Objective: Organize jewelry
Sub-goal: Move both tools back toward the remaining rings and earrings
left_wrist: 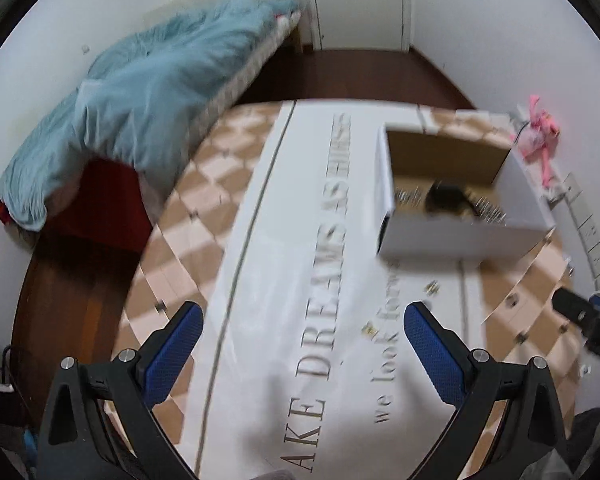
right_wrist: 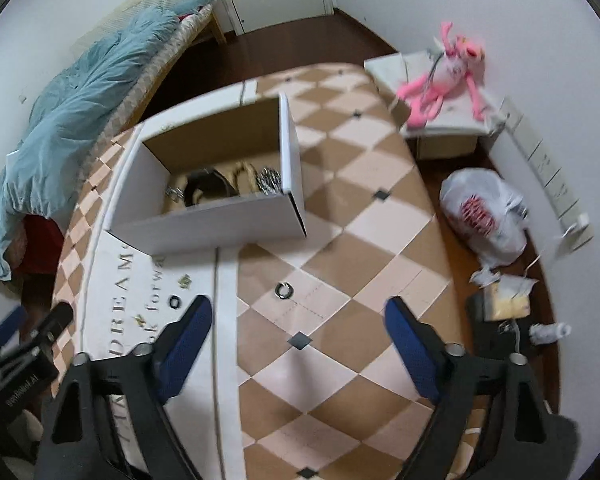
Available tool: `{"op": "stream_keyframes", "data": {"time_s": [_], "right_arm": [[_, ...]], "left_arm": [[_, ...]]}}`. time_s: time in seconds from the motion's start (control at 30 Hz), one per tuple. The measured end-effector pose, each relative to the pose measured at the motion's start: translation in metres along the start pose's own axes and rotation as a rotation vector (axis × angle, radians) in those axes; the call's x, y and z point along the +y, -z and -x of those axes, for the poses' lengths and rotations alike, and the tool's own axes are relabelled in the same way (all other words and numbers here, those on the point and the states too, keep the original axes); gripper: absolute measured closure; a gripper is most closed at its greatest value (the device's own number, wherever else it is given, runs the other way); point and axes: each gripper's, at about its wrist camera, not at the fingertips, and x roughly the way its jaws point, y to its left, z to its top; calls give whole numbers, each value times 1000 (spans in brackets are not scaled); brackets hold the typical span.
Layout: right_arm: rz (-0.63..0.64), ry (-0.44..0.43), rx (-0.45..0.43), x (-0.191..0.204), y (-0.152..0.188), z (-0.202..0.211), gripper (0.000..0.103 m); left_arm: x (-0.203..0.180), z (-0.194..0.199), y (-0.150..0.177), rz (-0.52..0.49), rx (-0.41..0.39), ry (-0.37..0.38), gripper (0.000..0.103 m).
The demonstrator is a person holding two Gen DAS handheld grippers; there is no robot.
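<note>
Two grippers hang over a table with a brown and cream checked cloth [right_wrist: 332,216]. Far left in the right wrist view is a bed with a blue blanket [right_wrist: 80,120]. Next comes the left gripper [left_wrist: 302,344], whose blue pads are spread wide with nothing between them, only a white bag [left_wrist: 284,264] with gold letters lying flat below. On that bag lie small loose pieces: a tiny gold piece [right_wrist: 140,320], a dark ring [right_wrist: 174,303] and a small shiny piece [right_wrist: 185,281]. Behind them stands a white cardboard box [right_wrist: 220,216], open on top, with jewelry [right_wrist: 228,184] already piled inside (a dark band and some shiny chains, though it is hard to tell each one). Further right, a silver ring [right_wrist: 284,290] lies alone on the cloth, just ahead of the right gripper [right_wrist: 298,336]. Its jaws are also apart and hold nothing. Far right, a pink toy [right_wrist: 448,76] sits on a small stand, and a plastic bag [right_wrist: 484,216] lies on the floor. The silver ring looks like the next thing to pick up. It is small, flat and smooth, so the pads could push it away or flick it off the table. Both views are a bit blurry, so a fast grab could miss.
</note>
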Motion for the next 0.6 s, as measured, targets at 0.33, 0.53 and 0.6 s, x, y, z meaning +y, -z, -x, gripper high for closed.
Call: {"op": "stream_keyframes", "data": {"time_s": [0.33, 0.53, 0.6], "right_arm": [[77, -20, -7, 10, 12, -58, 44], [199, 87, -55, 32, 16, -65, 90], [202, 83, -58, 32, 17, -65, 90]], "left_arm": [[-12, -41, 19, -34, 77, -39, 0], [-21, -49, 19, -50, 92, -27, 0], [-27, -49, 18, -56, 89, -7, 0]]}}
